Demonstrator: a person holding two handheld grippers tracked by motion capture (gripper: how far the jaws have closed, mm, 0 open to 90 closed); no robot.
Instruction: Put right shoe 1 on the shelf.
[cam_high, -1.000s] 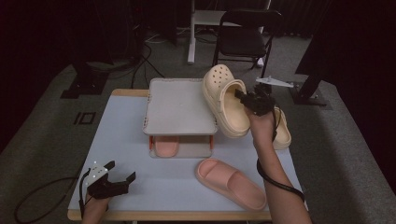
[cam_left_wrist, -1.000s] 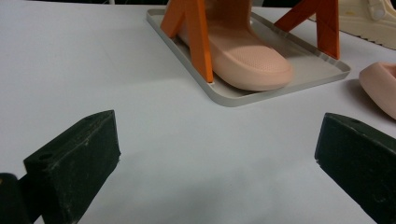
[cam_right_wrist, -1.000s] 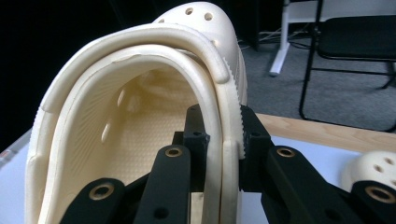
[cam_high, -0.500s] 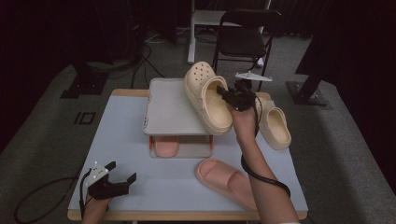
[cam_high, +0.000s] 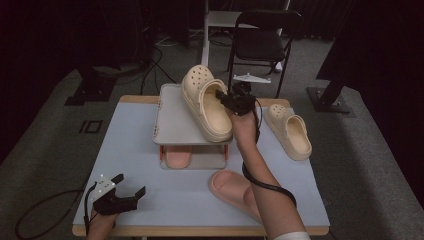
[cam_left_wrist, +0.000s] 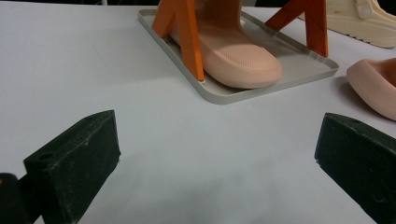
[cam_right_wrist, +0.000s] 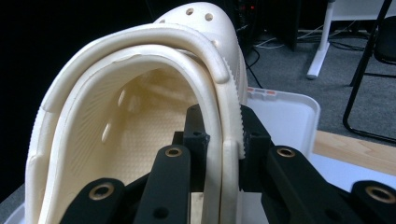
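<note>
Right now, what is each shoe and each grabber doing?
Held cream clog: tilted, lifted over the rack's top shelf.
Other cream clog: flat on the table.
Pink slipper: on the rack's bottom tray.
Second pink slipper: on the table.
Right gripper: clamped on the clog's side wall.
Left gripper: open, holding nothing.

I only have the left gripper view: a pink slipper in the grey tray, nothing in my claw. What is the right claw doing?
Observer: The right claw is shut on a cream clog, one jaw inside its side wall and one outside.
Operator: Where is that clog?
Observer: It is held over the grey top shelf above your tray, toe pointing away from the person. I cannot tell whether the sole touches the shelf.
Operator: And its mate?
Observer: The second cream clog lies opening up on the table, to the right of that shelf.
</note>
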